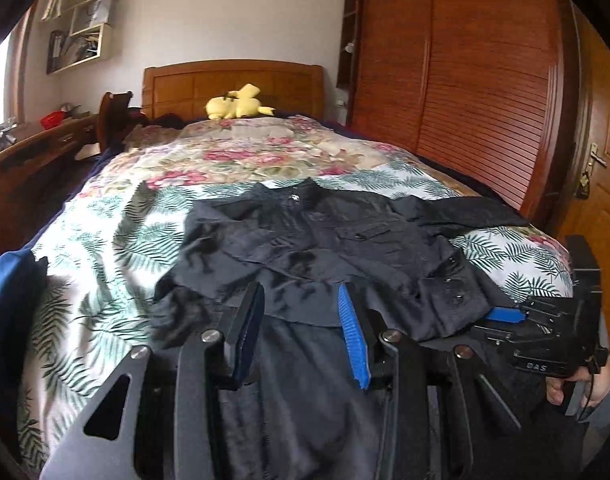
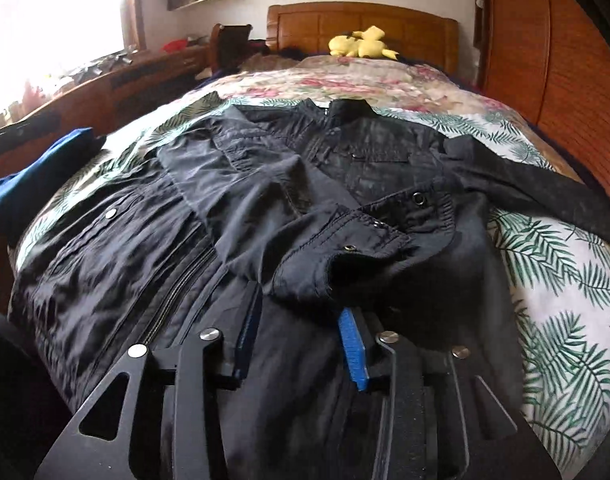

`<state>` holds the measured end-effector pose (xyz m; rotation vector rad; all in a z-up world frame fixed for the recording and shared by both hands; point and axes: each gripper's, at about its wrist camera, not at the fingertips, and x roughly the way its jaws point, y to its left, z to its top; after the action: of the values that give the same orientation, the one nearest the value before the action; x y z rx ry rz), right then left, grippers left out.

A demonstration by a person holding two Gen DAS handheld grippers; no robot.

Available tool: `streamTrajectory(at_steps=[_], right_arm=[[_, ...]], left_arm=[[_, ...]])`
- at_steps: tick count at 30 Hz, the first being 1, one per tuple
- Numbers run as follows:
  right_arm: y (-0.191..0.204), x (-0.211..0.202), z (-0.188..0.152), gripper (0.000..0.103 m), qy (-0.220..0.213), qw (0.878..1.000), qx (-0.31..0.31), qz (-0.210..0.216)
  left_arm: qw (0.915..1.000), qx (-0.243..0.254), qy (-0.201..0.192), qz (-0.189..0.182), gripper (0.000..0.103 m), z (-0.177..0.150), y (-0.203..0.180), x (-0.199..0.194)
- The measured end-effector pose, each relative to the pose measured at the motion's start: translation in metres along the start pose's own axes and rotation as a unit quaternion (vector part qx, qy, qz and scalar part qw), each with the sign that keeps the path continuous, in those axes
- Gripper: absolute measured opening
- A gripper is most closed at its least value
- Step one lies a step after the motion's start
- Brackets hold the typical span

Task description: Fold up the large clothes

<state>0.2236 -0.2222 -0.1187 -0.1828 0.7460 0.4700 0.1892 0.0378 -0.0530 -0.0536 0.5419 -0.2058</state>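
Left wrist view: the left gripper (image 1: 301, 300) hangs spread apart over the black jacket (image 1: 325, 240) at the bed's (image 1: 85, 240) near edge; the right gripper (image 1: 501, 315), beside it, seems blurred, state unclear.

Right wrist view: the right gripper's fingers stand parted above the jacket's folded sleeve (image 2: 289, 216).

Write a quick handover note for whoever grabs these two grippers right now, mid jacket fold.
Left gripper: open, at the jacket's near hem, gripping nothing.
Right gripper: open, low over the hem beside the folded-in cuff.
Black jacket lies face up on the bed, collar toward the headboard.
Done: one sleeve folded across the chest.
Left: the other sleeve still lies out to the side; fold it in, then fold the hem up toward the collar.
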Motion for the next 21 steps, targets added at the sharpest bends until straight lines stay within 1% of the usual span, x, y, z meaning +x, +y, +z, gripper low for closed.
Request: streamTrajectory(at_steps=[5,10,13,16,21], right_arm=[[-0.007,-0.024,-0.005,0.043,-0.016,1.0,-0.013,-0.004],[-0.017,-0.035,0.013,0.043,-0.035,0.999,-0.022,-0.017],[-0.032,-0.028,0.025,0.043,-0.035,0.999,-0.009,-0.02],[-0.049,-0.014,0.036,0.043,-0.031,0.999,0.0,-0.034],[-0.081,0.021,0.056,0.043,0.0,0.999,0.023,-0.03]], left_arm=[[0.9999,0.009,0.006,-0.012,0.037,0.002,-0.023,0.014],[0.9995,0.008,0.012,-0.029,0.037,0.001,-0.042,0.028],[0.9992,0.013,0.02,-0.034,0.037,0.0,-0.052,0.037],[0.9988,0.02,0.025,-0.036,0.037,0.0,-0.061,0.043],[0.9984,0.032,0.029,-0.037,0.037,-0.001,-0.072,0.047]])
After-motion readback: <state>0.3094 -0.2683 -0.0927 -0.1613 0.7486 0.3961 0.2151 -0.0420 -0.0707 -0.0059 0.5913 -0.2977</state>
